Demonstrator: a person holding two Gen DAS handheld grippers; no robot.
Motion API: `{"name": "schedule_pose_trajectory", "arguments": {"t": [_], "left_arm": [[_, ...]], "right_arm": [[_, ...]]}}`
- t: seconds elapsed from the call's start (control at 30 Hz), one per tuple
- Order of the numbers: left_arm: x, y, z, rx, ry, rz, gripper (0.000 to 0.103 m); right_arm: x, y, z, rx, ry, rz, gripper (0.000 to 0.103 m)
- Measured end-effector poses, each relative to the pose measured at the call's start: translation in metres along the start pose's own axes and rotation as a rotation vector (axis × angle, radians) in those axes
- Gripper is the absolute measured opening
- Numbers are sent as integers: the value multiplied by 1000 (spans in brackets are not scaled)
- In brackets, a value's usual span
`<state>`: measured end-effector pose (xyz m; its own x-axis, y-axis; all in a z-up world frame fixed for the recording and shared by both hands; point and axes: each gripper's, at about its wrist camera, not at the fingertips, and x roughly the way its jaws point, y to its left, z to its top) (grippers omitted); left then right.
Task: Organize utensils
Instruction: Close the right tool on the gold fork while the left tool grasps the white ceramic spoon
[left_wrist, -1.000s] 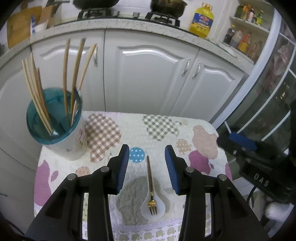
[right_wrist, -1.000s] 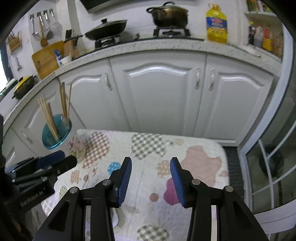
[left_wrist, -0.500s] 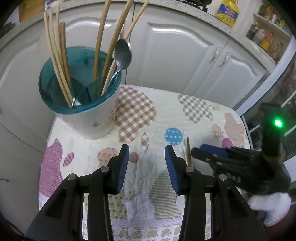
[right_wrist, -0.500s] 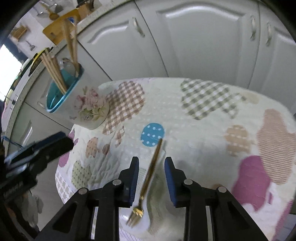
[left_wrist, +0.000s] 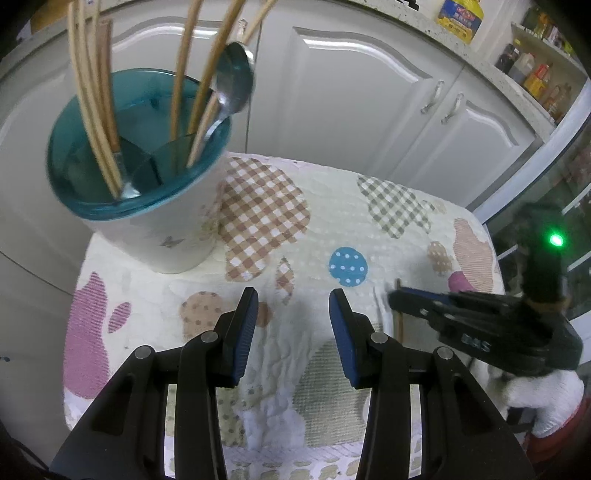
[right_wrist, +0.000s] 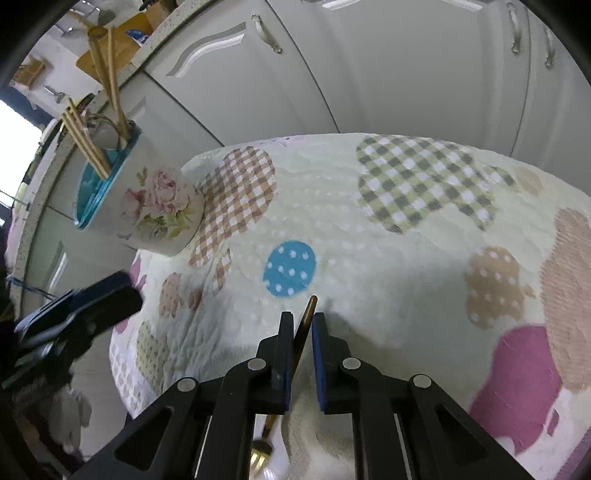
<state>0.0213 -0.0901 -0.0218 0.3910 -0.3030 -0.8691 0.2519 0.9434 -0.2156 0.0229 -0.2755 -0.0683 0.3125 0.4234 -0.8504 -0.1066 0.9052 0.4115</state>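
A gold fork (right_wrist: 304, 321) lies on the patterned tablecloth (right_wrist: 406, 229), its tines toward the near edge. My right gripper (right_wrist: 303, 318) is closing on the fork's handle, which sits between the blue pads and touches both. From the left wrist view the right gripper (left_wrist: 399, 295) reaches in from the right over the fork handle (left_wrist: 399, 325). My left gripper (left_wrist: 293, 317) hangs open over bare cloth, with nothing between its fingers. A floral holder cup (left_wrist: 159, 236) with a teal rim stands at the table's back left. It holds wooden chopsticks (left_wrist: 92, 110) and a steel spoon (left_wrist: 236, 77).
White cabinet doors (left_wrist: 351, 110) rise behind the small table. A yellow oil bottle (left_wrist: 458, 16) stands on the counter above, and shelves of jars (left_wrist: 535, 70) are at the far right. The table's edges drop off close on the left and front.
My right gripper came down onto the table and its jaws narrowed around the fork's handle. The left gripper sank and swung left toward the holder cup, staying open.
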Motion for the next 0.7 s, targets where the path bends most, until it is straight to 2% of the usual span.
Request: {"name": "schedule_pose_trajectory", "arguments": {"t": [0.2,0.27,0.4,0.5,0.63,0.67,0.7], "left_arm": [[19,-23,1,27,52,-58,39],[29,-33,1,43,91,-89,39],[51,-47,1,56,156,-116,39],[68,-58,0,73,206,-131,39],[85,-68,3,107,237,-96,38],[86,-71,4,124,226,-94,36],[88,-75,5,144,225,-88,23]], "right_arm": [[-43,-36,-23,106,-48,107,7],[-54,-49,-31,133,-58,123,7],[-64,-72,-38,163,-48,72,8],[-63,-86,-38,194,-44,69,8],[-51,-92,-37,218,-32,87,8],[-48,-93,-36,224,-29,94,8],[-47,-94,-36,228,-27,98,8]]}}
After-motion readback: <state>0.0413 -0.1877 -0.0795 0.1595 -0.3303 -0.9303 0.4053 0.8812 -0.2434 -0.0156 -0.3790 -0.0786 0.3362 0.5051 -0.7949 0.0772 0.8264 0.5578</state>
